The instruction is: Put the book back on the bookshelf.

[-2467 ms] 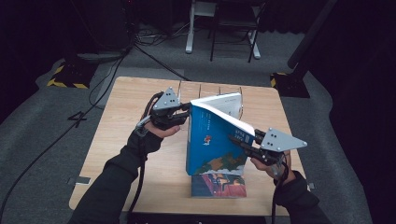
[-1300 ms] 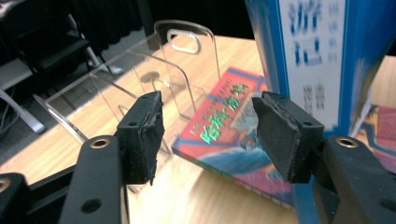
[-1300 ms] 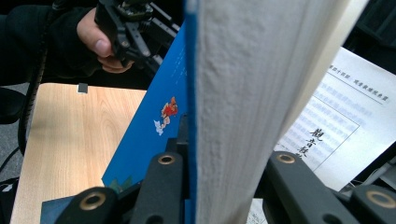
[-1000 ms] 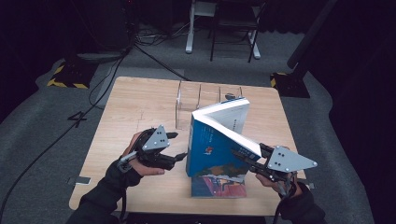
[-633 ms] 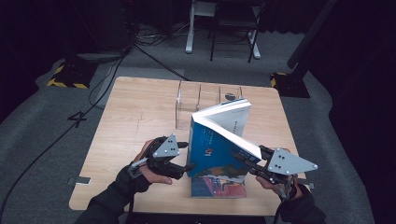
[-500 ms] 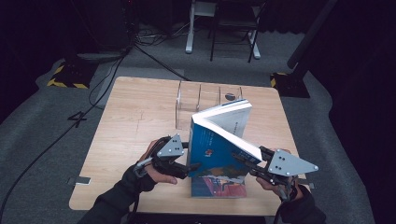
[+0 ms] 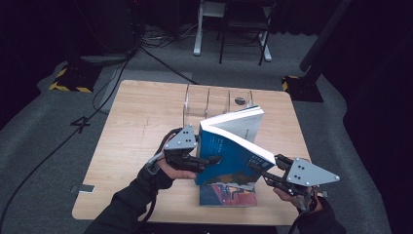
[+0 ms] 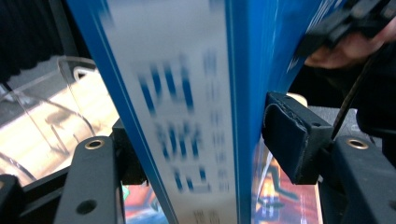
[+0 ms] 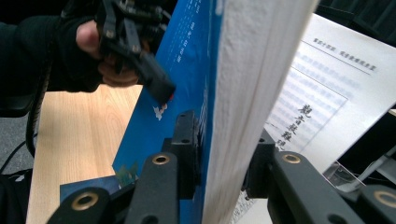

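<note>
Two hands, a pair of tongs in each, working one thick blue book [image 7: 229, 151] that stands on its lower edge above a second book [image 7: 228, 194] lying flat on the table [image 7: 131, 126]. The right tongs [image 7: 260, 169] are clamped on the page block near the open edge: in the right gripper view both pads press the book [image 9: 201, 93], cover on one side and white pages on the other, with a printed sheet [image 9: 317, 98] just beyond. The left tongs [image 7: 214, 159] have come in at the spine side; in the left gripper view the spine [image 8: 187, 116] stands between the jaws, which have just been closing. The far pad [image 8: 292, 135] touches the blue cover, while the near one sits behind the spine's edge and contact there cannot be read, so the left grip looks not yet firm. Judged step: taking the book over at the spine so that both tongs carry it. To do it well, keep the right tongs tight until the left pads bite evenly on both covers, set deep enough past the spine that the book cannot pivot out. Close squarely across the thickness, not on a corner. The clear divider rack [image 7: 214, 100] stands beyond the book, away from both tongs; if the book goes there, keep it upright and lift it clear of the flat book first. Risk, by my estimate: the glossy cover slipping, or pages fanning if the right tongs let go early.
</note>
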The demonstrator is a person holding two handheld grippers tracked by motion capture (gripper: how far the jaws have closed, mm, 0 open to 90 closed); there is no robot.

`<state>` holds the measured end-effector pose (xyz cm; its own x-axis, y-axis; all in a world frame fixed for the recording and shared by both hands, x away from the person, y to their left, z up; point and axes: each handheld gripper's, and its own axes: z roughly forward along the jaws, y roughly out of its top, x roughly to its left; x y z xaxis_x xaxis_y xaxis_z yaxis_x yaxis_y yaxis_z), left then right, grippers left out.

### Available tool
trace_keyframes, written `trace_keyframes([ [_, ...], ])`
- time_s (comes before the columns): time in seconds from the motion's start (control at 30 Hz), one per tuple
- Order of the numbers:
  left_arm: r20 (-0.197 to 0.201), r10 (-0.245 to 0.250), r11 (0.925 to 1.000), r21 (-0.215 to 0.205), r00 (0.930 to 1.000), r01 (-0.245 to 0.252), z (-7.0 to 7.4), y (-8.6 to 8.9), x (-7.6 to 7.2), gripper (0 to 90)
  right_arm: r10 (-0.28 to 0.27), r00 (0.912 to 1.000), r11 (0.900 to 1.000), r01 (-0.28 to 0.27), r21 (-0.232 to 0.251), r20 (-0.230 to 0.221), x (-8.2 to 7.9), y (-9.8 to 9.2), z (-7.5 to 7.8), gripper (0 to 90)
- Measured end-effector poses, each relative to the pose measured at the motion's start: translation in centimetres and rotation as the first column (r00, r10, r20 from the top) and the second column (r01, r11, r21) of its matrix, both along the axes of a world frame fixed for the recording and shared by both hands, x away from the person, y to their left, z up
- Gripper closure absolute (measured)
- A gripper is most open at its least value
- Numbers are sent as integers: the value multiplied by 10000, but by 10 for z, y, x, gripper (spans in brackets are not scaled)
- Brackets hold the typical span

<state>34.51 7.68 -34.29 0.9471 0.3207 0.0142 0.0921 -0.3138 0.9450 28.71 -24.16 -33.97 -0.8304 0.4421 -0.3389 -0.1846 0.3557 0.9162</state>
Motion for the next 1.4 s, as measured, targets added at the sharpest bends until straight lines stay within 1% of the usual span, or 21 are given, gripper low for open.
trace_keyframes([
  [0.03,0,0,10000,0,10000,0,0,0,0,389,0,10000,10000,0,0,0,0,0,0,709],
  [0.07,161,-70,9999,106,9998,68,6,-1,1,396,-86,10000,10000,86,13,-29,0,-3,0,704],
  [0.1,240,-99,9999,126,9997,96,8,-2,1,399,-102,9999,9999,102,41,-20,0,-4,0,700],
  [0.17,261,-131,9999,79,9996,129,11,-2,2,400,-209,9998,9998,210,66,-76,-1,-6,0,696],
  [0.2,286,-216,9998,57,9994,215,16,-3,3,400,-306,9995,9993,306,191,10,-1,-11,0,695],
  [0.23,286,-216,9998,57,9994,215,16,-3,3,398,-349,9994,9991,349,231,20,-2,-13,1,695],
  [0.33,445,-254,9997,62,9987,252,23,-6,4,397,-474,9989,9987,473,183,63,-3,-17,1,694],
  [0.4,507,-263,9996,51,9984,261,27,-8,4,396,-574,9983,9980,574,253,2,-3,-20,0,689],
  [0.53,327,-308,9994,-166,9990,314,33,-10,6,395,-665,9977,9972,670,332,-162,-1,-23,-2,685],
  [0.8,252,-505,9986,-138,9984,508,43,-15,9,405,-685,9974,9970,692,361,-203,0,-23,-3,680],
  [0.83,190,-590,9981,-160,9981,593,44,-16,9,416,-674,9974,9969,683,384,-237,0,-23,-3,678],
  [0.97,246,-867,9961,-127,9959,871,47,-22,10,457,-708,9971,9966,719,400,-271,0,-23,-4,667],
  [1.1,254,-905,9958,-94,9956,907,48,-22,10,483,-749,9967,9963,761,410,-299,2,-24,-4,665],
  [1.13,266,-899,9959,-71,9956,901,47,-21,10,501,-752,9966,9962,766,423,-337,2,-25,-5,658],
  [1.17,325,-881,9961,-67,9956,884,47,-20,9,542,-817,9962,9958,829,394,-313,2,-25,-5,618],
  [1.2,354,-885,9960,-70,9954,888,47,-20,8,558,-880,9956,9952,892,394,-329,3,-25,-5,587],
  [1.23,359,-874,9961,-86,9955,878,47,-20,7,567,-997,9944,9942,1010,365,-348,3,-25,-5,563],
  [1.3,370,-833,9965,-79,9958,836,47,-20,5,572,-1037,9939,9937,1051,383,-373,4,-26,-6,546],
  [1.33,392,-797,9968,-70,9960,801,46,-20,5,580,-1174,9923,9917,1192,476,-396,4,-30,-7,468],
  [1.37,403,-724,9973,-58,9966,727,46,-20,4,582,-1282,9908,9904,1302,457,-440,4,-32,-7,439],
  [1.4,385,-662,9977,-88,9971,666,46,-20,4,582,-1282,9908,9904,1302,457,-440,4,-32,-7,439],
])
